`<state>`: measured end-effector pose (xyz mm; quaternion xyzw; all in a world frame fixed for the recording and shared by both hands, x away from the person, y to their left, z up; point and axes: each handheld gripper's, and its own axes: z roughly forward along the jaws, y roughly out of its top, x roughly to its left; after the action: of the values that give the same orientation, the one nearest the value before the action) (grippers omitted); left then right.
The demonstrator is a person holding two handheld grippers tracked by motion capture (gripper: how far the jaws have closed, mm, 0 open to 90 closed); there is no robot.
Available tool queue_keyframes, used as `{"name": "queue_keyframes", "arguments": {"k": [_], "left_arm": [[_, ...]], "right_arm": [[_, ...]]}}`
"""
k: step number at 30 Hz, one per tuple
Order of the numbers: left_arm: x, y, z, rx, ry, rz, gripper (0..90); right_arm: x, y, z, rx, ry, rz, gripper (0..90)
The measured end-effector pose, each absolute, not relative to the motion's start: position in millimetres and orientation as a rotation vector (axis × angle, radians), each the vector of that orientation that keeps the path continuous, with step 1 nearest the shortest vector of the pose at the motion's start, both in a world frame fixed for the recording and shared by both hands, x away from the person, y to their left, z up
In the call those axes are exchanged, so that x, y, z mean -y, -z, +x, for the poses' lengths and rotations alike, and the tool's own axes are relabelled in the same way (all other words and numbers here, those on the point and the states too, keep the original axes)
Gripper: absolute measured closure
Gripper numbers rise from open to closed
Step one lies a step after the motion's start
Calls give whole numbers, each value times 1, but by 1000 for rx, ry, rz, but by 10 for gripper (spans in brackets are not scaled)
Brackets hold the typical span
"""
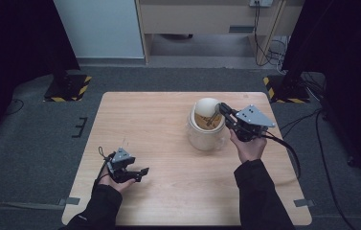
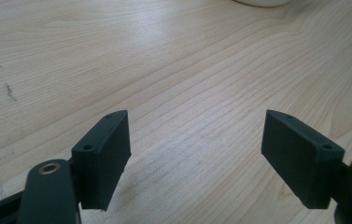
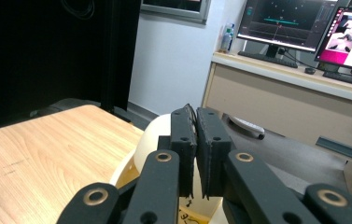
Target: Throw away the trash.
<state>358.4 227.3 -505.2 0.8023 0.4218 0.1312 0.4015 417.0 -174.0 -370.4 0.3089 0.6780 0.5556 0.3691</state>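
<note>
You're pinching the right gripper (image 1: 222,109) closed on the lid (image 1: 207,109) tilted in the jar (image 1: 207,136) mouth, right of table (image 1: 159,143) centre. Lift straight, slowly. Left gripper (image 1: 137,173) is idling open.

Right gripper (image 1: 222,108) fingers inside jar (image 1: 207,125) mouth.

Grey carpet (image 1: 34,129), black curtains (image 1: 10,38)
</note>
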Motion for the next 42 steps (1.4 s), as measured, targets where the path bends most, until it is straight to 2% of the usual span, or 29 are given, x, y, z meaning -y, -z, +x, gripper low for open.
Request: {"name": "queue_keyframes", "arguments": {"k": [7,12,17,20,22,24,25,28,30,34,42], "left_arm": [[-226,504,358,-1062,-338,2030,236],[-227,504,357,-1061,-342,2028,237],[-227,504,358,-1063,-342,2031,238],[-227,505,357,-1068,-339,2033,238],[-227,505,357,-1069,-338,2035,237],[-228,505,357,-1074,-337,2042,233],[-228,505,357,-1074,-337,2042,232],[-229,506,357,-1084,-334,2045,228],[-230,507,357,-1088,-334,2053,222],[-232,509,358,-1096,-339,2067,206],[-238,511,361,-1115,-349,2073,184]], "right_arm": [[171,384,422,-1781,-1421,799,840],[171,387,422,-1794,-1442,809,739],[181,380,418,-1760,-1484,822,697],[195,371,412,-1700,-1515,851,602],[198,369,410,-1692,-1523,858,581],[210,367,405,-1660,-1552,899,485],[210,367,405,-1660,-1552,899,485],[222,370,399,-1656,-1564,963,401],[229,376,396,-1668,-1559,1012,341],[242,404,392,-1769,-1456,1124,281],[259,447,395,-1883,-1318,1253,234]]}}
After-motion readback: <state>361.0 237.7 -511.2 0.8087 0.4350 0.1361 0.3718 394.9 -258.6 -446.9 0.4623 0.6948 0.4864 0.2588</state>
